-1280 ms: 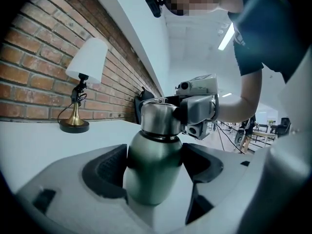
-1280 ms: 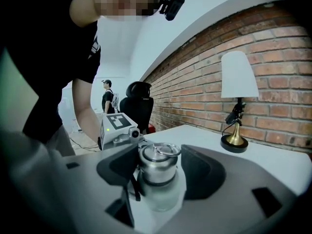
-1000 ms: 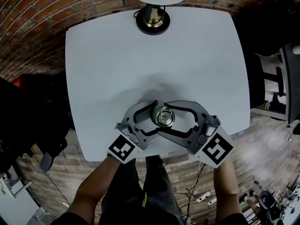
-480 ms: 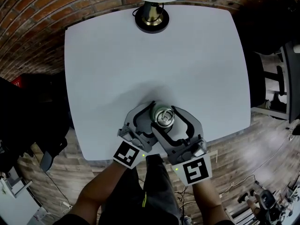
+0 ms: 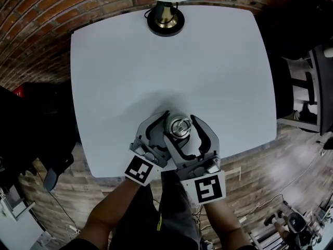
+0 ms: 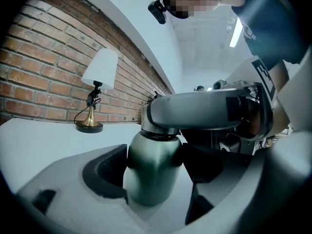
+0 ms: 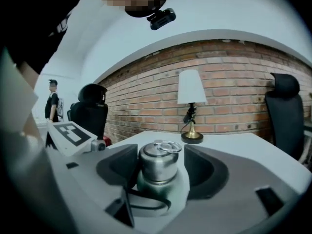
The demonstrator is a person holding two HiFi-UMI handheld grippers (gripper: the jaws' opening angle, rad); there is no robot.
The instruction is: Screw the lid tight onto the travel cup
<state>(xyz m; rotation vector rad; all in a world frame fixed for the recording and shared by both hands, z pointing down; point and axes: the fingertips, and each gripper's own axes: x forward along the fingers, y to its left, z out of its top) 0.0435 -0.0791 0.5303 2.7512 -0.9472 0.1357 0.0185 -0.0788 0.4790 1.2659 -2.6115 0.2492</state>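
Observation:
The travel cup (image 5: 179, 125) stands upright near the front edge of the white table (image 5: 130, 61). Its dark green body (image 6: 152, 165) sits between the pads of my left gripper (image 5: 170, 131), which is shut on it from the lower left. The silver lid (image 7: 160, 161) with its wire ring is on the cup's mouth. My right gripper (image 7: 161, 168) reaches in from straight below and stands wide around the lid. Its left pad is close against the lid, and a thin gap shows at its right pad.
A brass lamp (image 5: 165, 14) with a white shade stands at the table's far edge. A black office chair (image 7: 287, 116) is off the table's right side. A brick wall runs behind, and a person (image 7: 52, 106) stands far off at the left.
My right gripper has swung clockwise around the lid, from the cup's lower right to straight below it. The left gripper and the cup have stayed nearly still.

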